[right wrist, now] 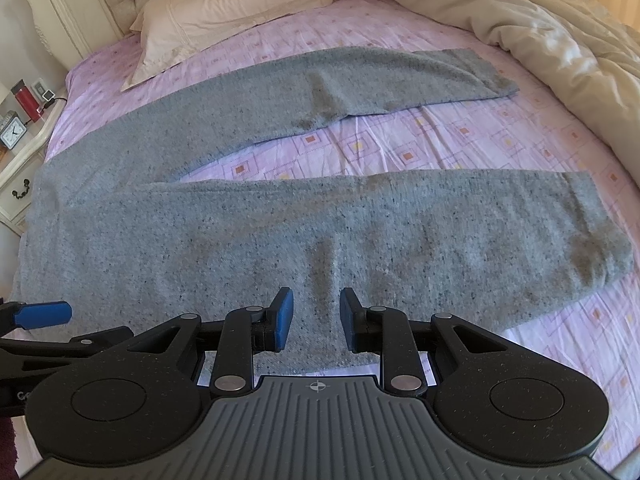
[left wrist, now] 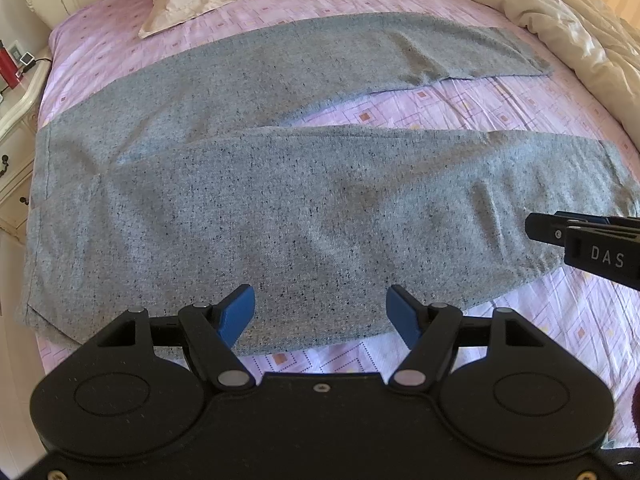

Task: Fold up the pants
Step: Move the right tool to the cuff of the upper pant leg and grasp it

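Grey speckled pants (left wrist: 256,208) lie flat on the bed, waist at the left, both legs running right in a V. They also show in the right wrist view (right wrist: 280,236). My left gripper (left wrist: 320,310) is open and empty, hovering over the near leg's front edge. My right gripper (right wrist: 316,312) is open with a narrower gap, empty, above the near leg. The right gripper's fingers (left wrist: 580,240) show at the right edge of the left wrist view, and the left gripper's blue pad (right wrist: 42,314) shows at the left edge of the right wrist view.
A pink patterned sheet (left wrist: 460,112) covers the bed. A cream pillow (right wrist: 236,12) lies at the head, a cream duvet (right wrist: 552,40) is bunched at the far right. A white nightstand (right wrist: 20,168) with a clock and a red bottle stands left.
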